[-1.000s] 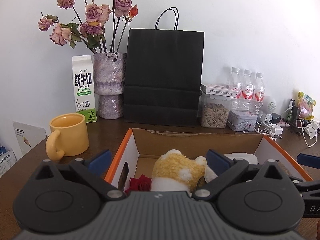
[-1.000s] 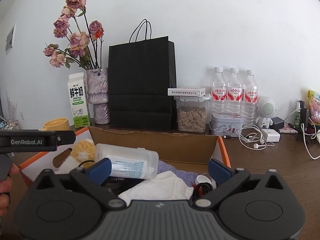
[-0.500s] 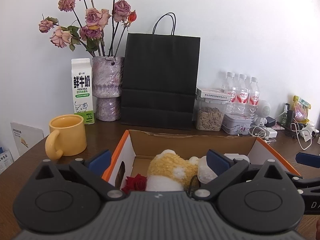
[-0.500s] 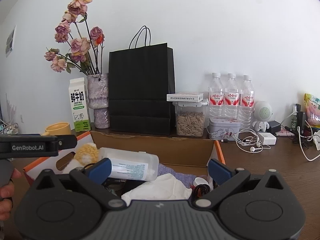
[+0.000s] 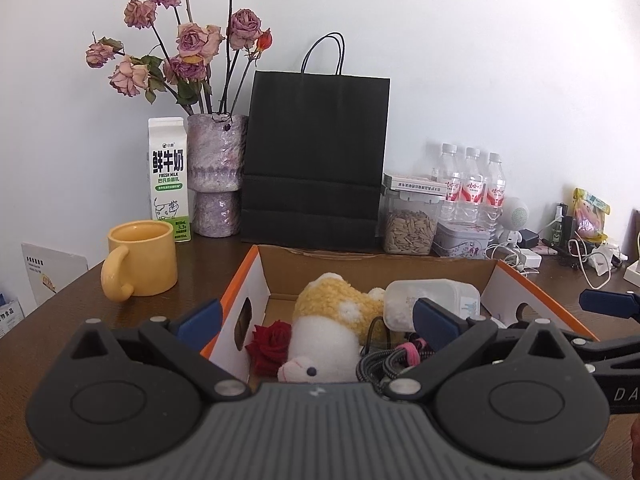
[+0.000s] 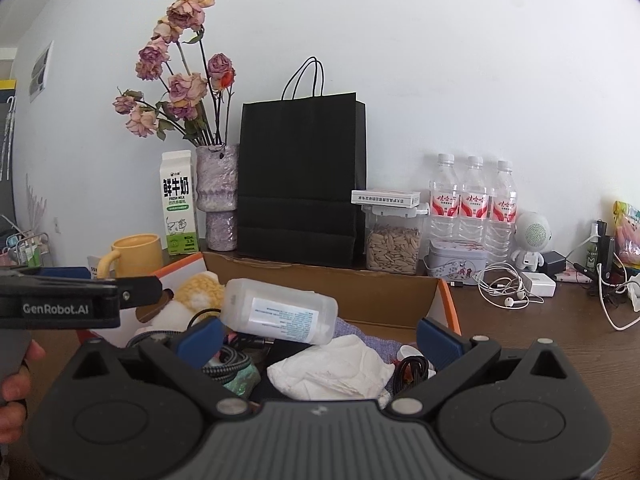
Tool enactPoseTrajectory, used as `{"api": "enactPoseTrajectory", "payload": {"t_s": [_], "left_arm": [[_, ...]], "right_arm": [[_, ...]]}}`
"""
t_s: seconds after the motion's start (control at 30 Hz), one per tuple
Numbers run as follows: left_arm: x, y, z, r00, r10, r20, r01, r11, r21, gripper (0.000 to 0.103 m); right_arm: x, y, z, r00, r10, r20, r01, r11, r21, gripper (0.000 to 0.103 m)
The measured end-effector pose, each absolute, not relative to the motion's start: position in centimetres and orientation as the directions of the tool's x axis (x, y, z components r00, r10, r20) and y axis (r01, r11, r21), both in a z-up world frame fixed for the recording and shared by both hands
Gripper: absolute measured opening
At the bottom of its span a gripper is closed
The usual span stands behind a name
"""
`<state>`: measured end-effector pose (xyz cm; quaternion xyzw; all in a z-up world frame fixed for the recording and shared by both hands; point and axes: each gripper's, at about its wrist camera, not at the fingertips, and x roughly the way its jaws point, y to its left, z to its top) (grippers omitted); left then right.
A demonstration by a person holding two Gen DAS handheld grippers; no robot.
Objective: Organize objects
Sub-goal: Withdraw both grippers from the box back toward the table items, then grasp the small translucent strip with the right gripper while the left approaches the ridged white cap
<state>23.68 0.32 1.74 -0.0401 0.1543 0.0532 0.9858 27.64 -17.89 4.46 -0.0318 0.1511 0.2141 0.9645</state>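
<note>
An orange-edged cardboard box (image 5: pixel 372 266) (image 6: pixel 320 284) lies open on the dark wooden table. Inside are a yellow-and-white plush toy (image 5: pixel 332 320) (image 6: pixel 192 296), a red rose (image 5: pixel 270 338), a clear plastic bottle (image 5: pixel 432 300) (image 6: pixel 280 310) on its side, a white cloth (image 6: pixel 332 372) and tangled cables (image 5: pixel 384 360). My left gripper (image 5: pixel 318 316) hovers open over the box's near left part, holding nothing. My right gripper (image 6: pixel 318 336) is open above the cloth and bottle, empty too. The left gripper's body (image 6: pixel 64 300) shows at the left of the right wrist view, held by a hand (image 6: pixel 16 388).
A yellow mug (image 5: pixel 140 258) stands left of the box. Along the wall stand a milk carton (image 5: pixel 168 178), a vase of dried roses (image 5: pixel 216 172), a black paper bag (image 5: pixel 316 156), a seed jar (image 5: pixel 410 220), a tin (image 5: pixel 460 238), three water bottles (image 5: pixel 472 184) and earphones and chargers (image 6: pixel 516 284).
Both grippers have risen and pulled back, so more of the box's contents shows. Their jaws stay open and nothing was picked up.
</note>
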Motion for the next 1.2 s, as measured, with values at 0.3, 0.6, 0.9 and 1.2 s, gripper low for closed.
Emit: {"api": "enactPoseTrajectory", "payload": {"t_s": [0.3, 0.6, 0.9, 1.2], "left_arm": [[21.2, -0.1, 0.7, 0.949, 0.086, -0.304, -0.114, 0.991, -0.077, 0.103], [18.7, -0.6, -0.5, 0.934, 0.059, -0.353, -0.101, 0.990, -0.101, 0.103], [17.3, -1.7, -1.8, 0.904, 0.017, -0.428, -0.065, 0.993, -0.097, 0.103], [17.2, -1.2, -2.8, 0.877, 0.005, -0.481, -0.077, 0.988, -0.131, 0.103]], "right_arm": [[24.7, -18.3, 3.4, 0.872, 0.393, -0.293, -0.422, 0.905, -0.043, 0.103], [22.2, -19.9, 2.1, 0.868, 0.378, -0.321, -0.414, 0.909, -0.050, 0.103], [21.3, -21.0, 0.9, 0.836, 0.365, -0.409, -0.415, 0.909, -0.037, 0.101], [22.3, -20.7, -0.1, 0.782, 0.339, -0.523, -0.415, 0.909, -0.032, 0.084]]}}
